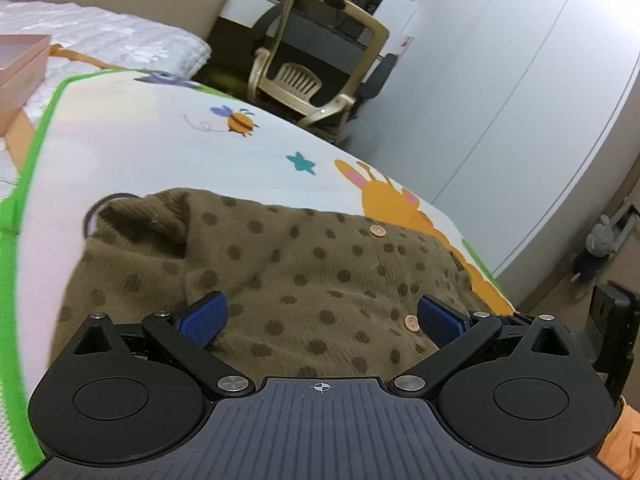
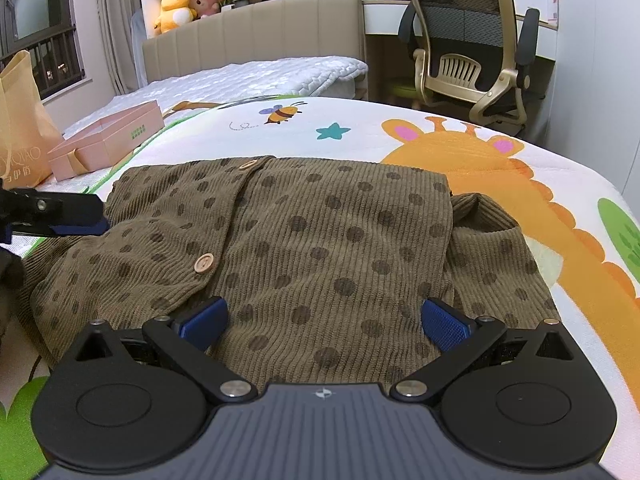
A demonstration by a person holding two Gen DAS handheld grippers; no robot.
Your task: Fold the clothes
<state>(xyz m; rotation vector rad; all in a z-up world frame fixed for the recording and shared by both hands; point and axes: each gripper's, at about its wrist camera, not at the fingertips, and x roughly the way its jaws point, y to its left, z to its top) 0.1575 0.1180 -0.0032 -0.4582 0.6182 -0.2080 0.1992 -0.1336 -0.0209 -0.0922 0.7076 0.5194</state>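
A brown knitted cardigan (image 2: 328, 240) with dark polka dots and wooden buttons lies partly folded on a cartoon play mat (image 2: 460, 148) on the bed. My right gripper (image 2: 324, 322) hovers open over the cardigan's near hem, nothing between its blue pads. The left gripper (image 1: 322, 316) is also open, above the same cardigan (image 1: 288, 264) near a button. In the right wrist view the left gripper (image 2: 60, 216) shows at the left edge, over the garment's left sleeve.
A pink box (image 2: 108, 140) and a yellow paper bag (image 2: 20, 128) sit at the mat's left. An office chair (image 2: 468, 48) stands beyond the bed's far edge, by a desk. White wardrobe doors (image 1: 520, 100) are to the right.
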